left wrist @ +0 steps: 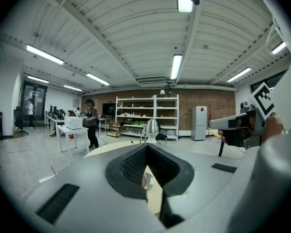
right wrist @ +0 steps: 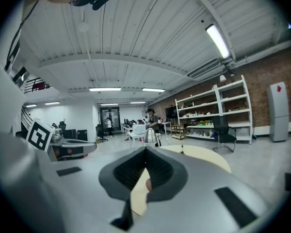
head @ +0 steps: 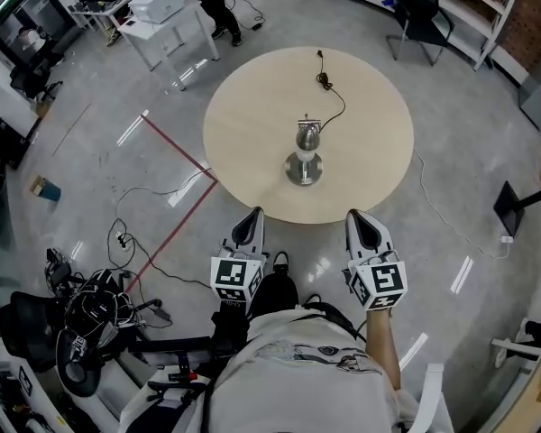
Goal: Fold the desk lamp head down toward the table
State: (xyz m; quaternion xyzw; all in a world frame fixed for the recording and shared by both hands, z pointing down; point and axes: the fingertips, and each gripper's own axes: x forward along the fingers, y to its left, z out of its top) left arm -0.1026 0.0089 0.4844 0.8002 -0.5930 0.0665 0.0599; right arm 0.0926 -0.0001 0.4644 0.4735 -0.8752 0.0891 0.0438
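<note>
A round pale bench (head: pixel 252 124) stands on the grey floor, and the desk lamp (head: pixel 305 153) sits on it a little toward 6 o'clock from the middle, well inside the rim. Its silver head (head: pixel 307 136) rises above the round metal base (head: pixel 304 169), just to the 12 o'clock side of it, and a black cord (head: pixel 332 93) snakes from the lamp toward the 12 o'clock edge of the bench. The left tongs (head: pixel 252 216) hang off the bench edge at about 7 o'clock from the lamp, and the right tongs (head: pixel 357 216) at about 5 o'clock, both pointing toward the bench and both well apart from the lamp. In the left gripper view the left tongs (left wrist: pixel 146 147) have their black pads drawn together at the tips with nothing between them, and the lamp head (left wrist: pixel 152 126) shows beyond at 12 o'clock. In the right gripper view the right tongs (right wrist: pixel 145 149) are likewise closed and empty, with the lamp head (right wrist: pixel 149 135) just above their tip. A red tape line (head: pixel 176 147) runs across the floor at 9 o'clock of the bench
</note>
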